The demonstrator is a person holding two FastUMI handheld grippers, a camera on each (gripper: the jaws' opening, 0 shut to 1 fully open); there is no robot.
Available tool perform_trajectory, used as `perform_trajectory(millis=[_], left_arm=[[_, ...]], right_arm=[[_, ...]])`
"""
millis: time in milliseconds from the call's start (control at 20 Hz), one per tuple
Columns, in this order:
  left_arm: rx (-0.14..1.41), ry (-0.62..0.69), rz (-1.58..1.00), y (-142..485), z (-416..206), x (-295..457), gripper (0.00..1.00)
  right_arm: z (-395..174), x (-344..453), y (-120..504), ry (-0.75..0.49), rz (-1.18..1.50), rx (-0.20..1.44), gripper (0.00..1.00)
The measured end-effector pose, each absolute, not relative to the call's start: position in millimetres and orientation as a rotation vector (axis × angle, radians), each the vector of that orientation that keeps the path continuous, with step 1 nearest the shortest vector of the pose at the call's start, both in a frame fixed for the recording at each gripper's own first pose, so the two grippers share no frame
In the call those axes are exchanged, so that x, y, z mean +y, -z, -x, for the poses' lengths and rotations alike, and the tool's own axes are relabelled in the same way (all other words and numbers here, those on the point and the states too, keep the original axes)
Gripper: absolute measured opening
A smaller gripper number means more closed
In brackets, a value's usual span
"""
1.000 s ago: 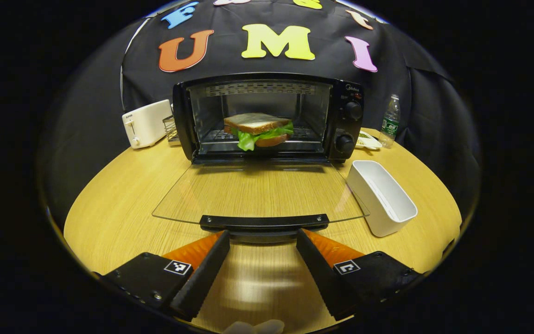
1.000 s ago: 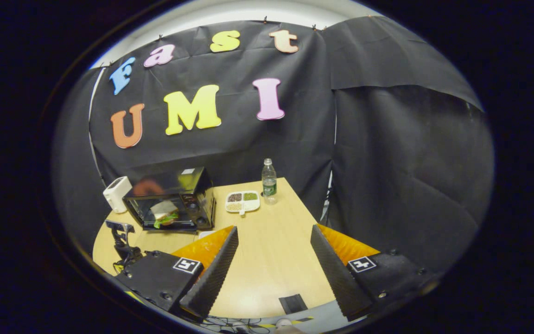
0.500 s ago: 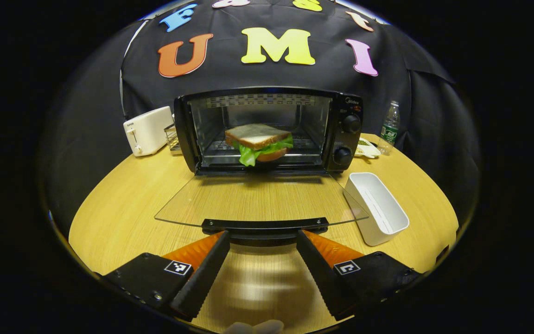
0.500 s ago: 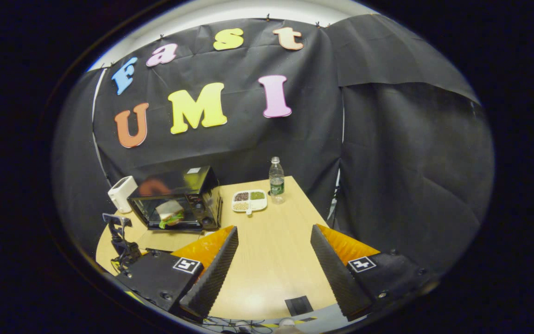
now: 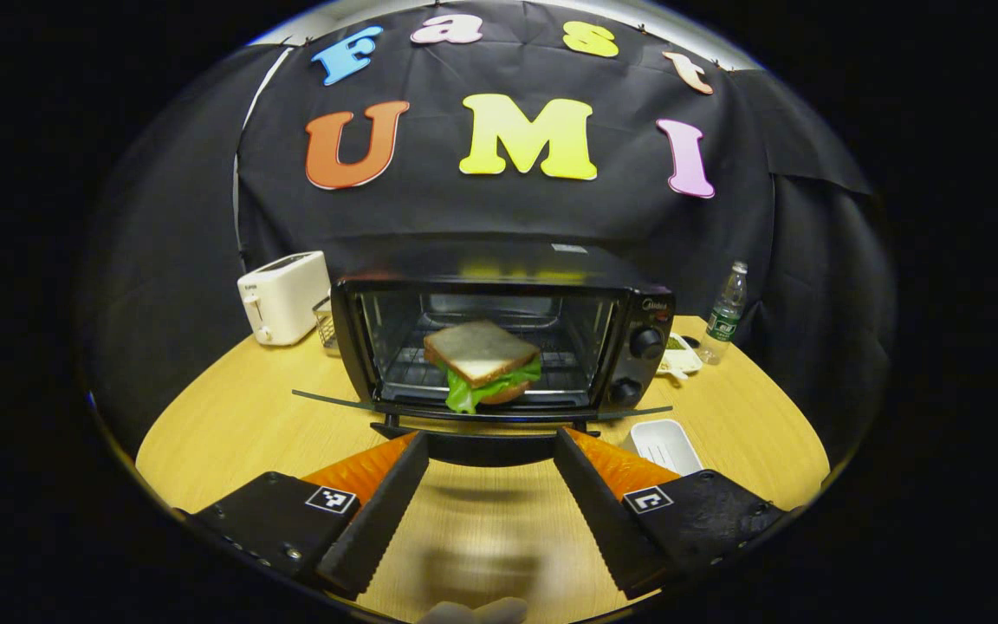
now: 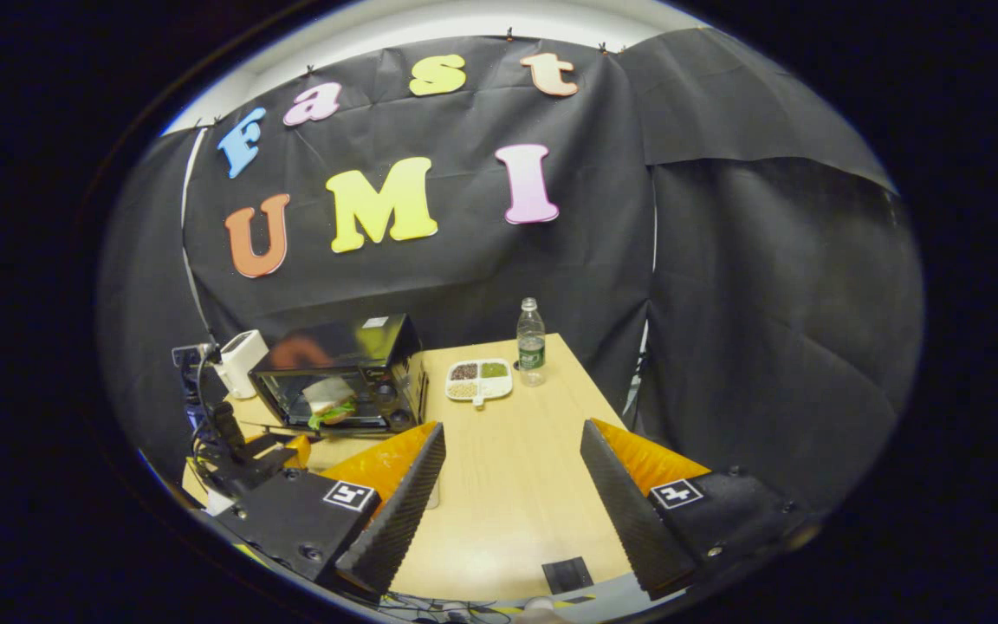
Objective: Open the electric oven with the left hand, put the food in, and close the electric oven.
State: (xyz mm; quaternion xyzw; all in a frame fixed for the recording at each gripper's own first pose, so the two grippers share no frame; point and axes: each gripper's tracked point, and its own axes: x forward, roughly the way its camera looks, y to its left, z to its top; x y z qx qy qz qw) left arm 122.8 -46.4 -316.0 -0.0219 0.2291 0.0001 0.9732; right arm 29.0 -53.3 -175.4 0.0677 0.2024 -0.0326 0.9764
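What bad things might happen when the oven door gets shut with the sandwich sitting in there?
The sandwich sits near the front of the oven, and its lettuce hangs toward the opening, so the glass door might pinch it. The left gripper is open under the door handle, not clamped on it, so the door might slip and drop back down.
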Motion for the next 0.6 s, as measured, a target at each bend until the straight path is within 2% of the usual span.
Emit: perform_trajectory(millis=[50, 100, 150, 300, 350, 400, 450, 500, 600], left_arm=[[0.441, 0.002, 0.03, 309.4, -130.5, -46.7, 0.98], [0.447, 0.001, 0.031, 308.7, -138.0, -46.4, 0.98], [0.433, 0.0, 0.038, 303.3, -144.1, -46.1, 0.98], [0.426, -0.015, 0.045, 299.0, -162.6, -42.2, 0.98], [0.427, -0.016, 0.044, 299.4, -165.8, -40.5, 0.98], [0.428, -0.019, 0.04, 300.2, -166.8, -40.2, 0.98], [0.431, -0.017, 0.039, 301.2, -167.6, -39.8, 0.98], [0.437, -0.016, 0.037, 303.3, -167.2, -39.2, 0.98], [0.436, -0.02, 0.034, 301.8, -164.3, -37.3, 0.98]], right_arm=[[-28.8, -54.2, 175.0, 0.066, -0.134, 0.406, 1.0], [-28.8, -56.0, 174.0, 0.069, -0.131, 0.402, 0.9], [-29.2, -57.1, 172.0, 0.071, -0.128, 0.398, 1.0], [-29.5, -62.5, 169.4, 0.083, -0.135, 0.395, 1.0], [-29.0, -63.9, 169.1, 0.085, -0.138, 0.393, 0.9], [-29.2, -63.4, 166.9, 0.087, -0.138, 0.39, 1.0], [-29.8, -64.3, 167.5, 0.087, -0.133, 0.39, 0.89], [-29.8, -63.4, 166.6, 0.085, -0.131, 0.388, 1.0], [-30.8, -59.2, 164.0, 0.075, -0.126, 0.383, 1.0]])
